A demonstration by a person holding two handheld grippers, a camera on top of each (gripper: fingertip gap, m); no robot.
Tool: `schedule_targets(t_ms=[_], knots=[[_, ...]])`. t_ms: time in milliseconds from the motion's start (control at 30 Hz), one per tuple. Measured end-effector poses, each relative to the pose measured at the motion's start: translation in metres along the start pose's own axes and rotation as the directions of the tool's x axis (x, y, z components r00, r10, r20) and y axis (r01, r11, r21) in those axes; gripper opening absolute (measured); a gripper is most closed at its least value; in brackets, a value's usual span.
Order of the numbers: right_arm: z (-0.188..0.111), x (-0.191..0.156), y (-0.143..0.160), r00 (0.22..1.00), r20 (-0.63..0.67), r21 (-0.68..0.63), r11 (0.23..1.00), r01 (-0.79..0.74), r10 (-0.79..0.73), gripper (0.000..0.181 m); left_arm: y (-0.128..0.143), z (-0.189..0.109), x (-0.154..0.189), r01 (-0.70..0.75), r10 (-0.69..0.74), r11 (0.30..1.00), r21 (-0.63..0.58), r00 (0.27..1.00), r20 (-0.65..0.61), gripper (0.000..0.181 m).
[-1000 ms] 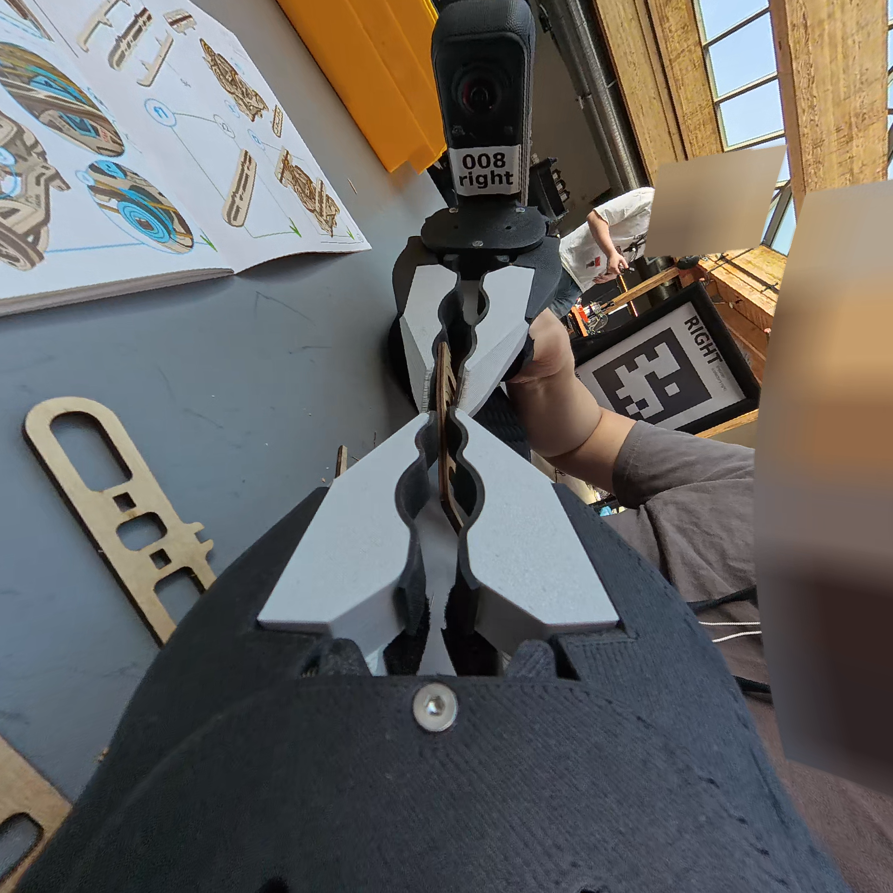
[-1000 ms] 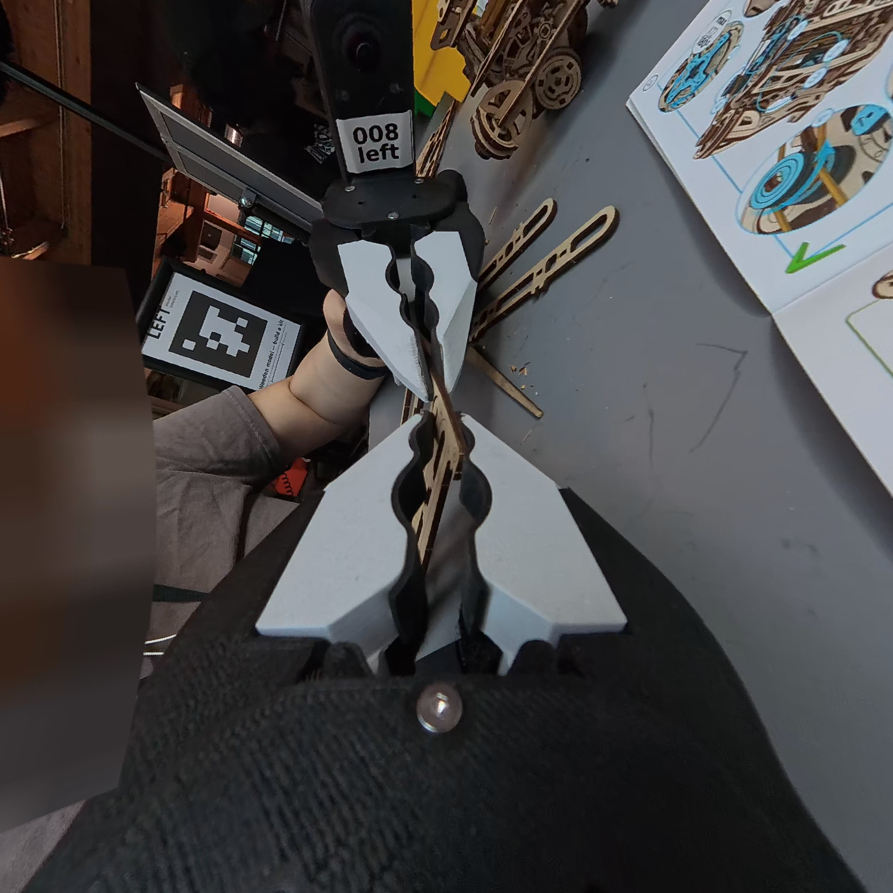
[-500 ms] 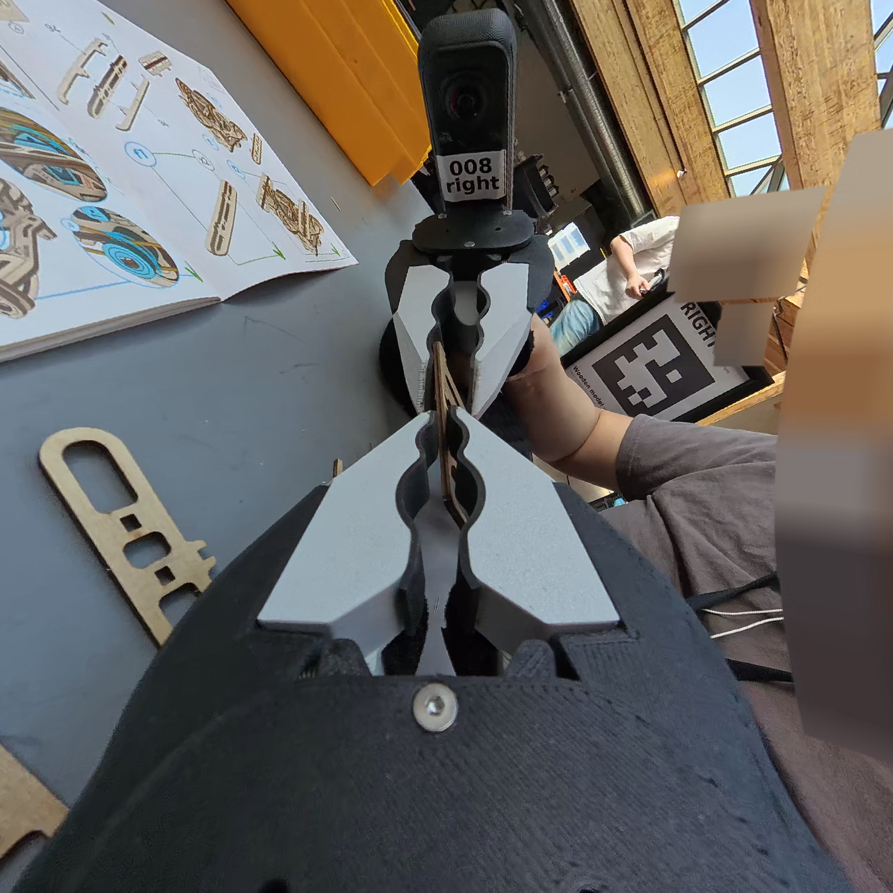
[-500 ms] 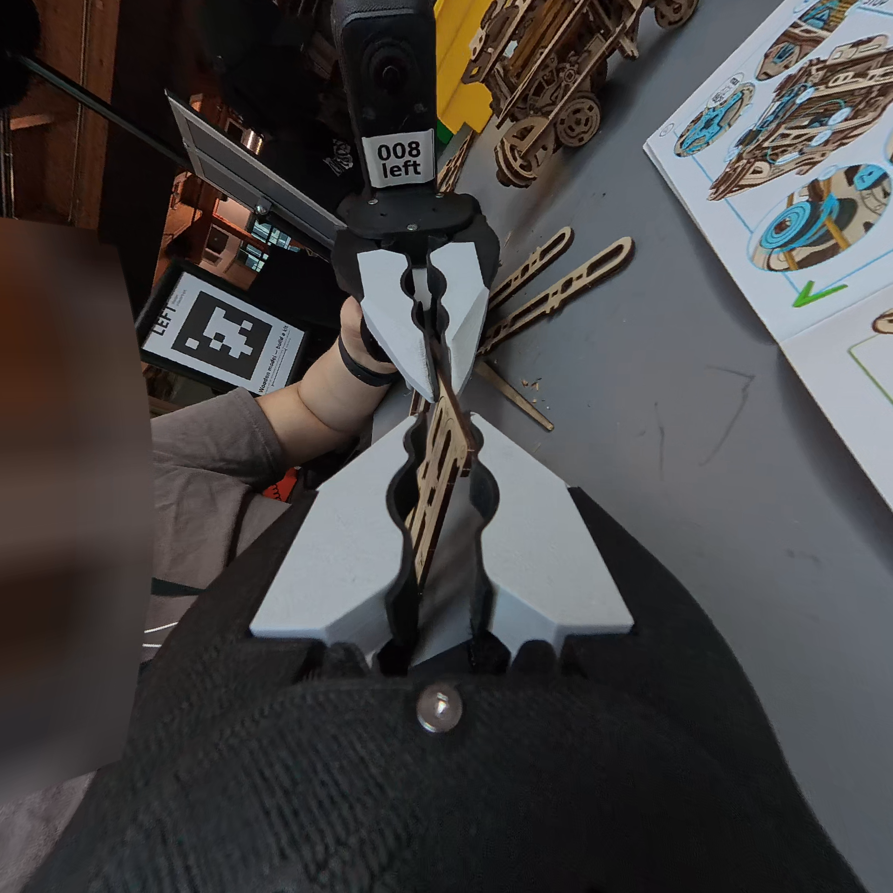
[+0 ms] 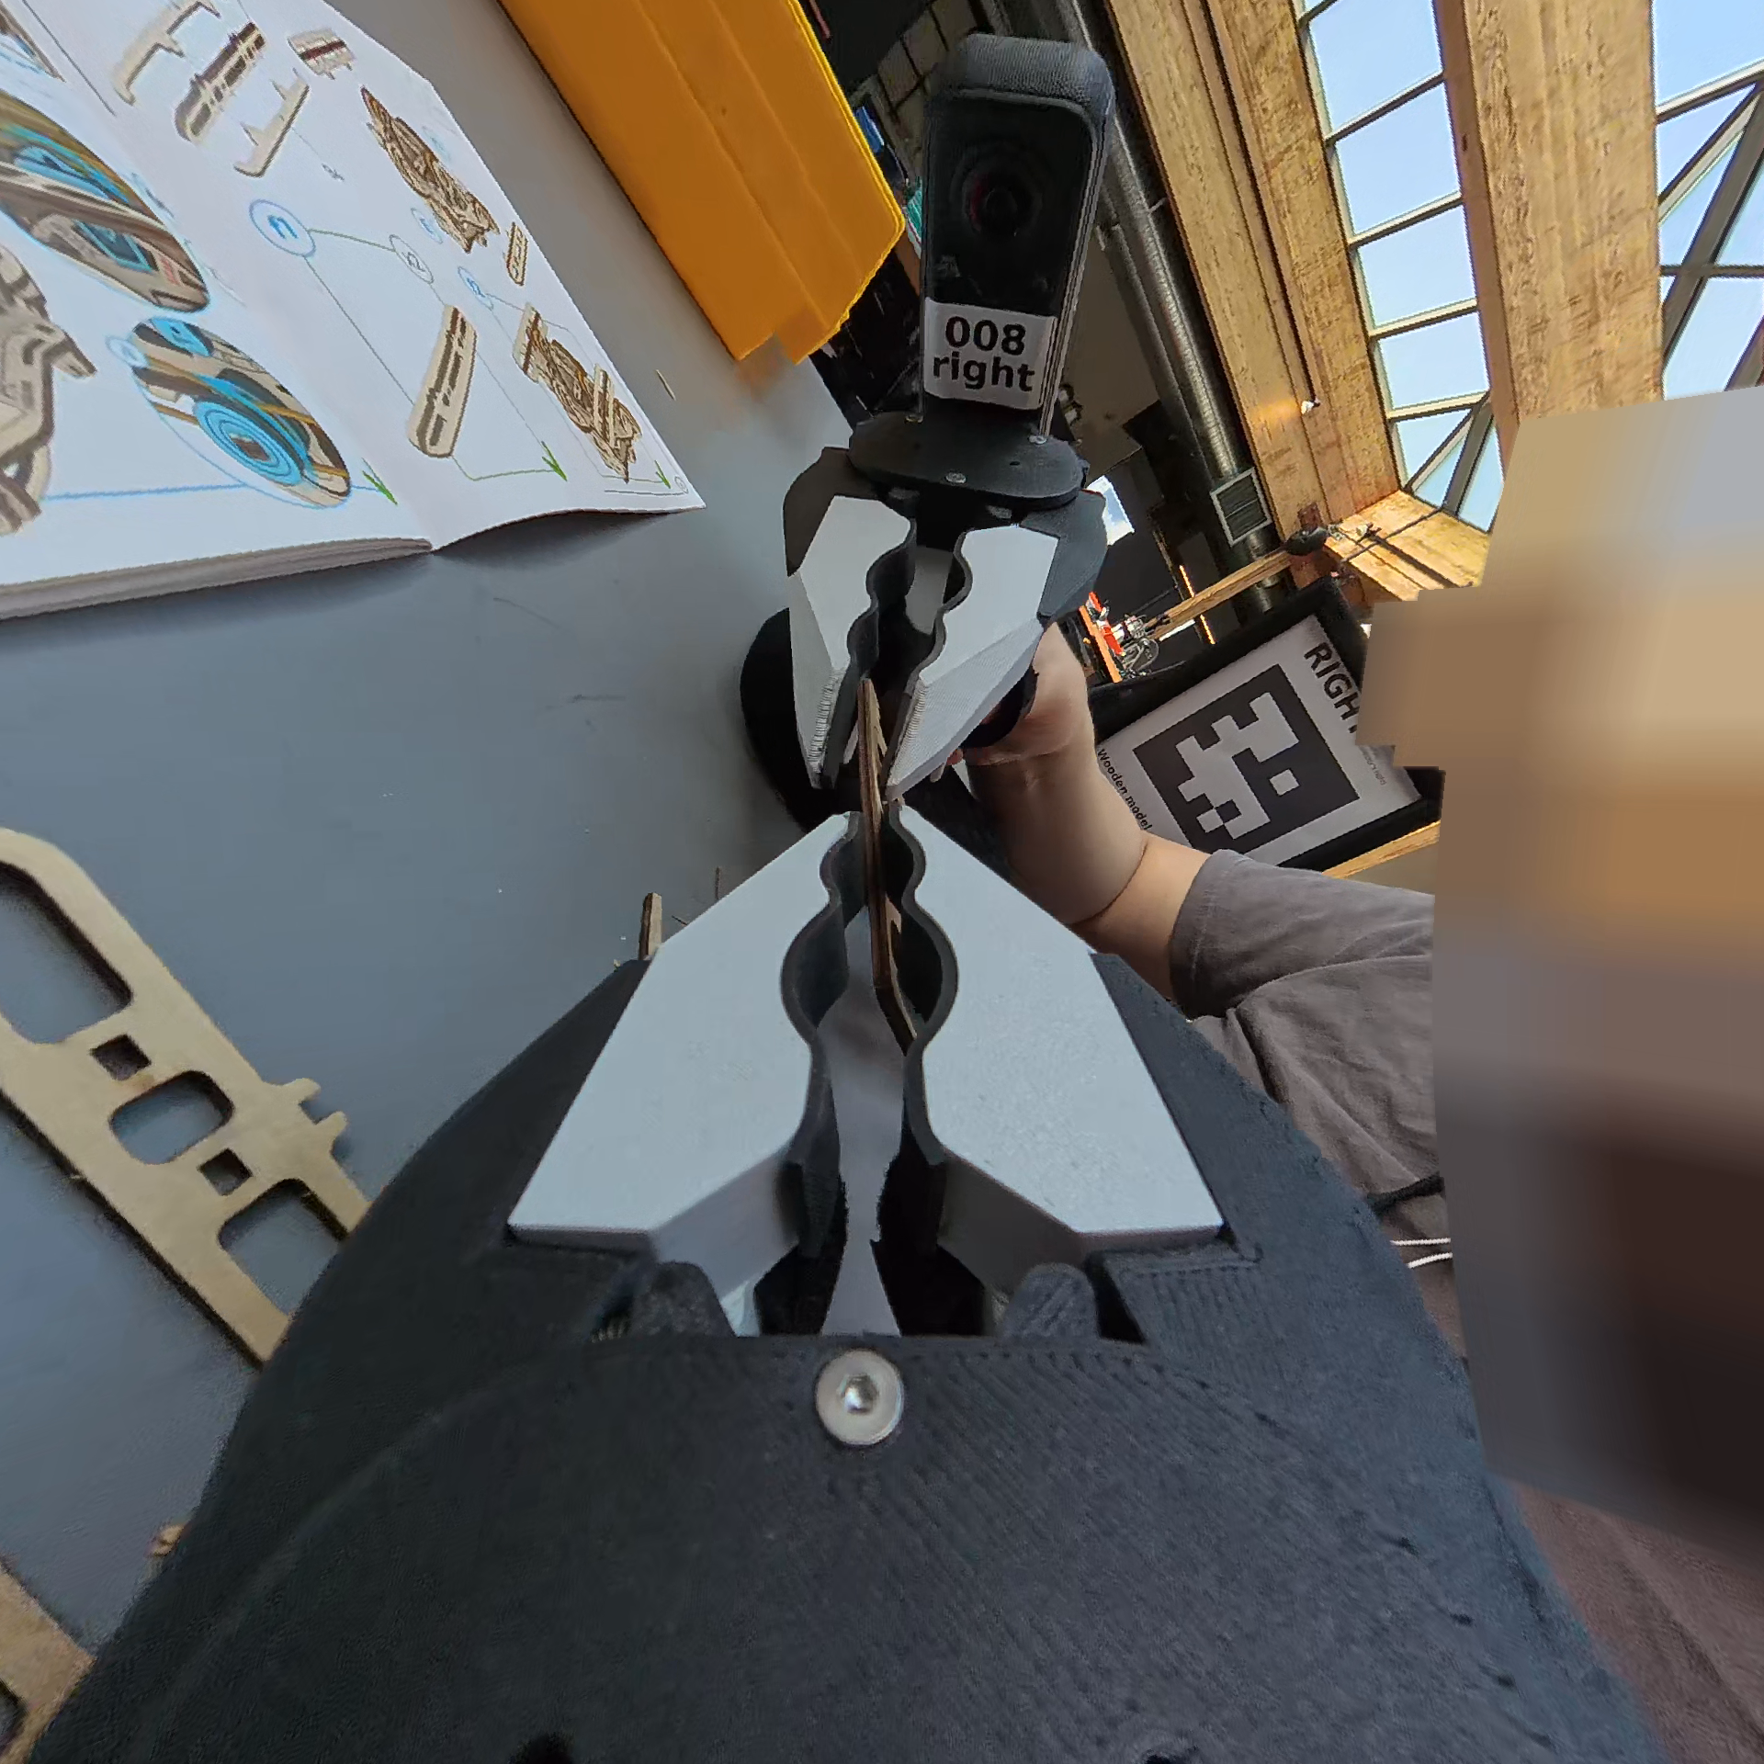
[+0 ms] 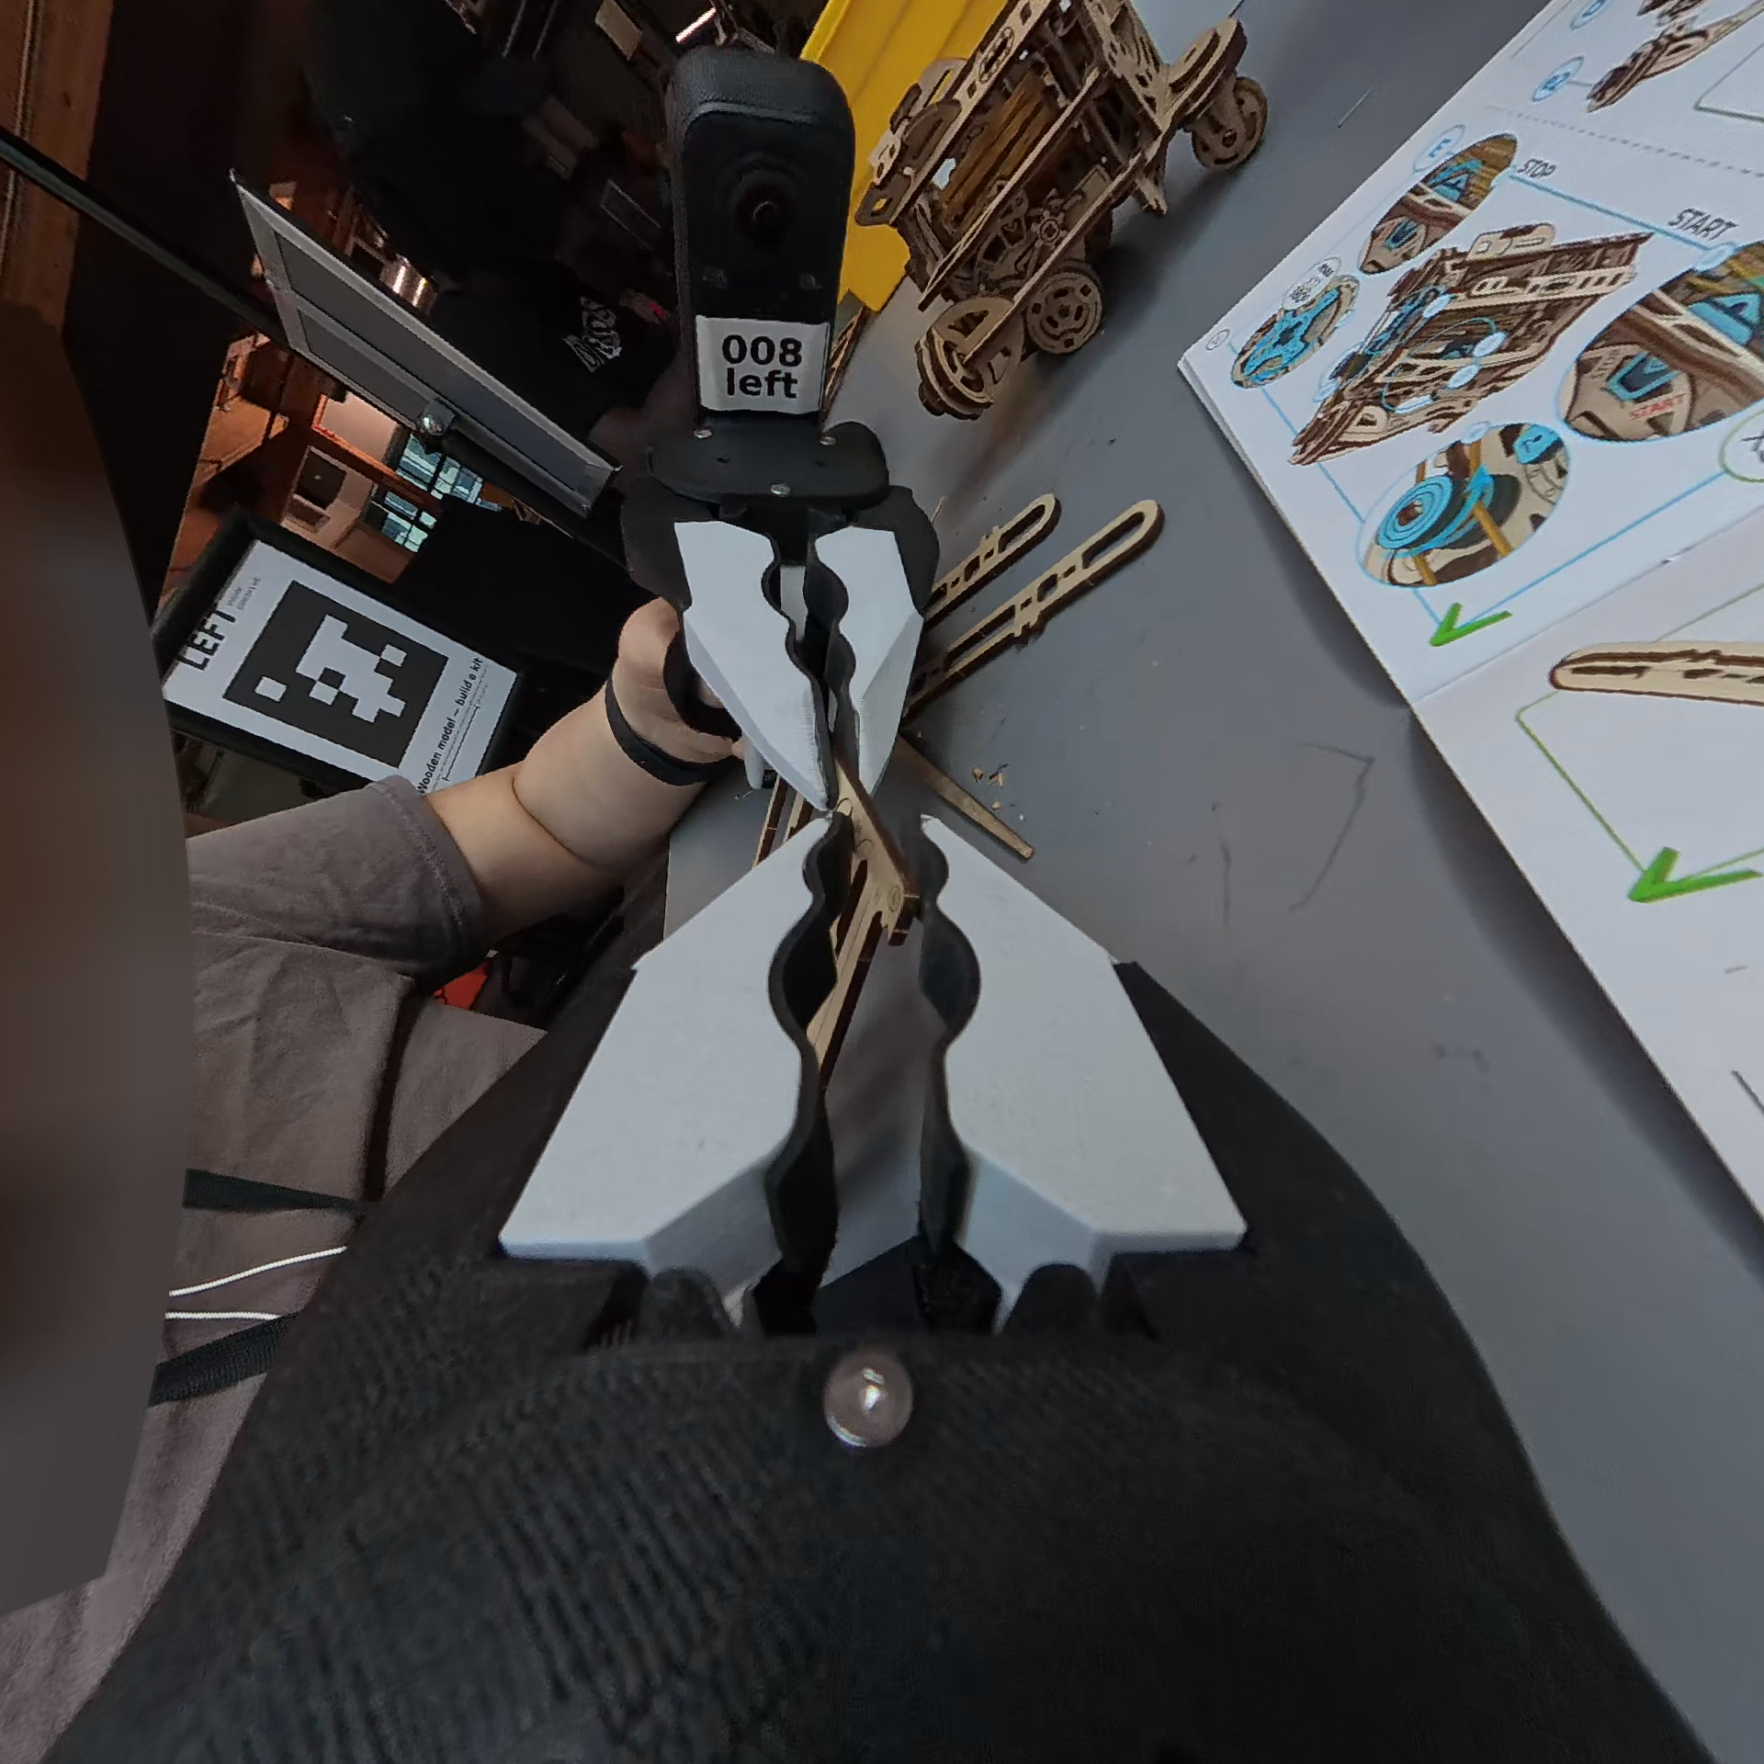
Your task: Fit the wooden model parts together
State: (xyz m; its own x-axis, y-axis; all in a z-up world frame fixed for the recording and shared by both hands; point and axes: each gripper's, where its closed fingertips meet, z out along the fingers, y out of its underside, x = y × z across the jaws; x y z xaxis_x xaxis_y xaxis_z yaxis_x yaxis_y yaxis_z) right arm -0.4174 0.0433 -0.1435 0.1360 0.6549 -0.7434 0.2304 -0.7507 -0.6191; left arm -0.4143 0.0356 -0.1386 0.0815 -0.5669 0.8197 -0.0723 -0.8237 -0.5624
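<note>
A thin wooden model part (image 5: 873, 907) is held edge-on above the grey table (image 5: 430, 764). My left gripper (image 5: 873, 830) is shut on its near end. My right gripper (image 5: 864, 754) faces it tip to tip and pinches the far end. In the right wrist view the same slotted part (image 6: 864, 916) runs slantwise between my right gripper's (image 6: 873, 830) fingers and into my left gripper (image 6: 830, 773) opposite. I cannot tell whether it is one piece or two joined pieces.
An open instruction booklet (image 5: 286, 382) (image 6: 1527, 477) lies on the table. A slotted wooden strip (image 5: 162, 1079) lies at the left, with two more strips (image 6: 1050, 573) beyond. A built wooden vehicle model (image 6: 1031, 191), a yellow bin (image 5: 745, 172) and the person's forearm (image 5: 1079, 859) are close. Only a small space, under 4 cm, lies between the two pairs of fingers.
Both grippers stay shut on the wooden part. The pair has shifted and tilted a little over the table, so more of the booklet and the vehicle model show.
</note>
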Motion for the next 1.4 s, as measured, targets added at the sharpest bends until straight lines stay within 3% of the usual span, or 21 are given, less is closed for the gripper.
schedule_targets(t_ms=[233,300,367,467,633,800,1200,1400], knots=[[0.001,0.005,0.001,0.999,-0.043,-0.006,1.000,0.009,-0.009,0.010,0.000,-0.001,-0.003,-0.012,0.012,1.000,-0.001,1.000,0.025,0.000],[-0.002,-0.002,-0.003,1.000,0.020,0.021,1.000,-0.010,0.009,0.009,-0.003,-0.002,0.001,-0.026,0.026,1.000,0.011,1.000,0.000,0.000],[-0.001,-0.008,0.002,0.996,0.074,-0.016,0.999,-0.042,0.044,0.024,-0.006,-0.005,0.000,-0.043,0.043,0.999,0.026,0.999,0.014,0.000],[0.001,-0.007,0.007,0.998,0.056,-0.053,0.998,-0.023,0.026,0.010,-0.010,-0.007,0.001,-0.039,0.039,0.998,0.041,0.999,0.003,0.000],[0.001,-0.006,0.007,0.997,0.060,-0.057,0.997,-0.048,0.051,0.009,-0.009,-0.007,-0.001,-0.045,0.045,0.998,0.034,0.999,0.014,0.000],[0.001,-0.005,0.009,0.999,0.045,-0.060,0.998,-0.023,0.026,0.008,-0.008,-0.006,0.000,0.055,-0.054,0.997,0.050,0.998,-0.025,0.000],[0.003,0.002,0.013,0.999,-0.011,-0.073,0.997,-0.031,0.030,0.008,-0.007,-0.005,-0.006,0.053,-0.054,0.997,0.051,0.998,0.021,0.000],[-0.001,-0.011,0.012,0.988,0.115,-0.092,0.992,-0.089,0.100,0.012,-0.015,-0.009,0.000,-0.066,0.064,0.995,0.081,0.997,0.032,0.000]])
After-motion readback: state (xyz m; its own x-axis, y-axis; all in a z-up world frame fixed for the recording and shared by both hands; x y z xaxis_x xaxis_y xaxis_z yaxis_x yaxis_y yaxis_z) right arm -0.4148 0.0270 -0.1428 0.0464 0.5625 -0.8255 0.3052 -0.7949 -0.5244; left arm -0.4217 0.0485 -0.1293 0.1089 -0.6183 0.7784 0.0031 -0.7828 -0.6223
